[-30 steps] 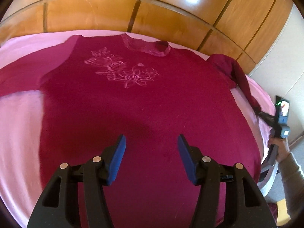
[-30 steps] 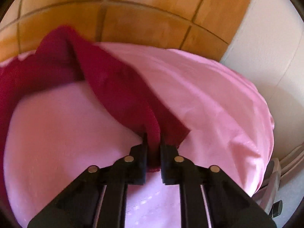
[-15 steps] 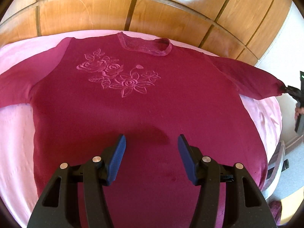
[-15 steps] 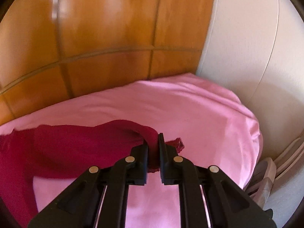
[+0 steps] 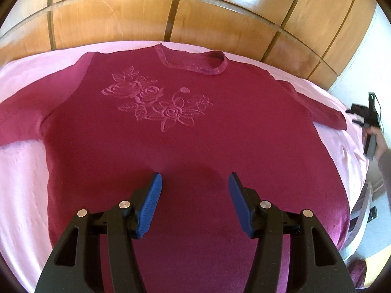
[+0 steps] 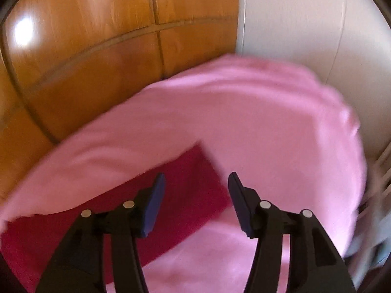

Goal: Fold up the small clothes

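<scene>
Right wrist: tool [image 6: 195, 183] agape, empty

A deep crimson sweater [image 5: 195, 131], embossed with a tone-on-tone rose pattern [image 5: 156, 102], lies on a pale pink bedsheet [image 5: 22, 171]. Behind it stands a honey-brown wooden headboard [image 5: 195, 17]; the black grippers carry blue fingers [image 5: 150, 207].

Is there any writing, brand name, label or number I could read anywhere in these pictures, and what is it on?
None: no readable text in either view.
The maroon sweater bears only an embossed rose design, no words.
The right gripper, seen far off in the left wrist view, shows a small green light but is too blurred to show any marking.
The pink bedsheet and wooden headboard are plain.
</scene>
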